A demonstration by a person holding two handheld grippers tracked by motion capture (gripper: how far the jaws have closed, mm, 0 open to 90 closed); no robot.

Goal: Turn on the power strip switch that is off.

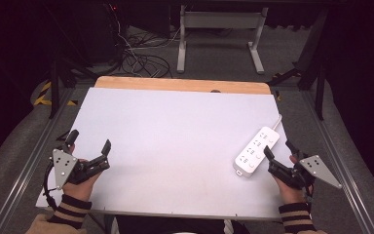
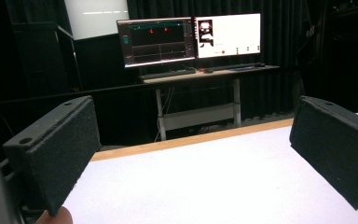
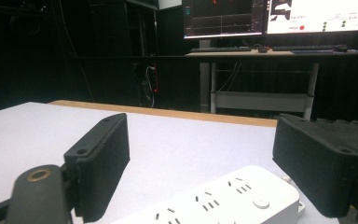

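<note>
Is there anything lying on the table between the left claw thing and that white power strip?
No. In the high view, the stretch of white table between the left gripper and the power strip is bare.

Black grippers, striped tan-and-black sleeve cuffs (image 1: 73,208)

The room is dark, with black curtains (image 2: 279,56) hanging along the back. In the upper middle of the left gripper view two lit monitors (image 2: 191,39) stand side by side on a desk (image 2: 205,74) with pale legs, a keyboard (image 2: 168,73) in front of them. From above, the desk's white frame (image 1: 220,36) sits at top centre on grey carpet (image 1: 214,61), with a tangle of cables (image 1: 139,58) to its left. The work table (image 1: 165,141) has a white top with a wooden strip (image 1: 182,84) along its far edge. Yellow-and-black tape (image 1: 43,93) marks the floor at the left.
</note>
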